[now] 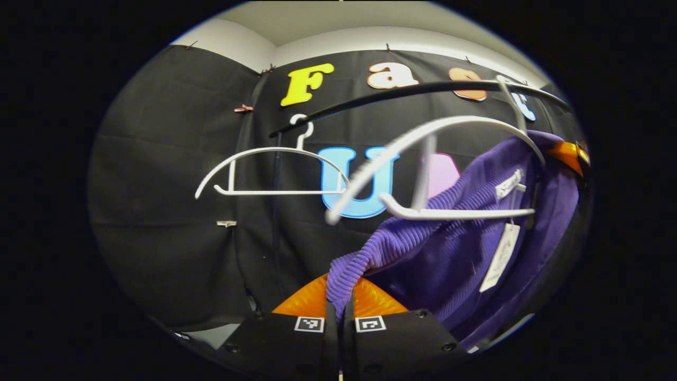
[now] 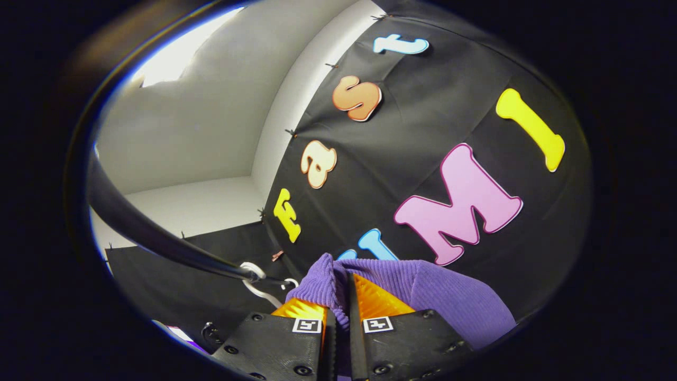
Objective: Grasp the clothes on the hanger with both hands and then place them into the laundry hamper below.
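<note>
Both the left gripper (image 1: 339, 304) and the right gripper (image 2: 338, 309) are clenched on the ribbed edge of the purple garment (image 1: 449, 248), which hangs half-slipped below the white hanger (image 1: 433, 159), so grasping looks done and lowering into the hamper remains.

Even, moderate light, ceiling glare at upper left, motion-blurred near hanger (image 1: 423, 159), strong fisheye bending.

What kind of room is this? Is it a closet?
Probably a small booth set up like a closet: a black clothes rail carries white plastic hangers, a purple ribbed knit garment hangs there, and black cloth covers the walls.
</note>
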The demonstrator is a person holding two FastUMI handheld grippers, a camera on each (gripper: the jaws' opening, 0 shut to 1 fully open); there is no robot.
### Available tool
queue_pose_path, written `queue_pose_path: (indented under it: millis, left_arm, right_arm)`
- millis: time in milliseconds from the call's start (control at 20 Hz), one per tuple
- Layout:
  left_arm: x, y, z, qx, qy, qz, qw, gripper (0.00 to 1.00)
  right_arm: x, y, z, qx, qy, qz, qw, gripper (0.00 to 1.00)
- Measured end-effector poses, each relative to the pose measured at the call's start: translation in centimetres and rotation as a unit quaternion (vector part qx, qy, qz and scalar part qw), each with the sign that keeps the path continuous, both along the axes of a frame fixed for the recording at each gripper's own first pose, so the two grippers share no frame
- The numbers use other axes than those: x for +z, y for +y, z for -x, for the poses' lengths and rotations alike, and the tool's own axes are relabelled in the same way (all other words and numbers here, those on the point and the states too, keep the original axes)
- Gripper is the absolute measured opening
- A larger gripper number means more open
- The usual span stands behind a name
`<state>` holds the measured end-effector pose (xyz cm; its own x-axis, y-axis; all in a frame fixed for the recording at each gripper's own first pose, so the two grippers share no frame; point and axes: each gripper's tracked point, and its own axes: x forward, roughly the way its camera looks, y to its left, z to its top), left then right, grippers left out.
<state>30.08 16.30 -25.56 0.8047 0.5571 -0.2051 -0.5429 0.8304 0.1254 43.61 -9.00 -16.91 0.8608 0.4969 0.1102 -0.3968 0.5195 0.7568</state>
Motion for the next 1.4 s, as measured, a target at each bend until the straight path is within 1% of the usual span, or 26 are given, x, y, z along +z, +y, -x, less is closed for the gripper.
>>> queue_pose_path:
  millis: [150,250,350,450,550,650,750,850,950,1050,1150,1250,1400]
  left_arm:
    - [-1.6,-4.1,-1.5,-0.046,0.022,0.001,0.999,0.07]
    - [-2.3,-5.6,-2.4,-0.063,0.027,0.010,0.998,0.07]
    - [-2.9,-6.9,-3.2,-0.075,0.030,0.026,0.996,0.07]
    - [-3.4,-8.2,-3.8,-0.089,0.034,0.035,0.995,0.07]
    - [-4.1,-10.1,-4.3,-0.106,0.042,0.037,0.993,0.07]
    - [-4.9,-11.4,-4.1,-0.124,0.053,0.041,0.990,0.07]
    - [-5.6,-12.7,-4.0,-0.135,0.061,0.047,0.988,0.07]
    - [-6.1,-13.5,-3.4,-0.144,0.067,0.051,0.986,0.07]
    - [-6.6,-14.2,-2.9,-0.152,0.076,0.057,0.984,0.07]
    - [-7.3,-14.7,-2.5,-0.159,0.085,0.068,0.981,0.07]
    - [-7.9,-15.3,-1.5,-0.166,0.093,0.074,0.979,0.07]
    - [-8.5,-15.4,-0.4,-0.165,0.108,0.079,0.977,0.07]
    - [-10.4,-15.4,2.0,-0.159,0.138,0.108,0.972,0.07]
  right_arm:
    - [-1.7,-3.5,-1.1,-0.044,0.021,0.007,0.999,0.14]
    - [-3.2,-5.7,-1.5,-0.071,0.036,0.025,0.997,0.14]
    - [-5.3,-7.8,-2.0,-0.098,0.054,0.058,0.992,0.14]
    - [-8.4,-9.6,-2.2,-0.122,0.081,0.106,0.984,0.14]
    - [-11.5,-10.0,-1.5,-0.128,0.109,0.160,0.973,0.14]
    - [-14.2,-8.8,0.8,-0.103,0.134,0.206,0.964,0.14]
    - [-16.2,-6.4,3.8,-0.059,0.153,0.231,0.959,0.14]
    - [-17.4,-3.9,6.9,-0.014,0.167,0.244,0.955,0.14]
    - [-18.2,-1.7,9.9,0.029,0.174,0.264,0.948,0.14]
    - [-18.5,0.9,12.7,0.080,0.175,0.280,0.941,0.14]
    - [-19.0,2.9,15.7,0.126,0.185,0.276,0.935,0.14]
    - [-19.9,3.8,18.2,0.150,0.198,0.284,0.926,0.14]
    - [-21.4,5.2,20.7,0.173,0.222,0.299,0.912,0.14]
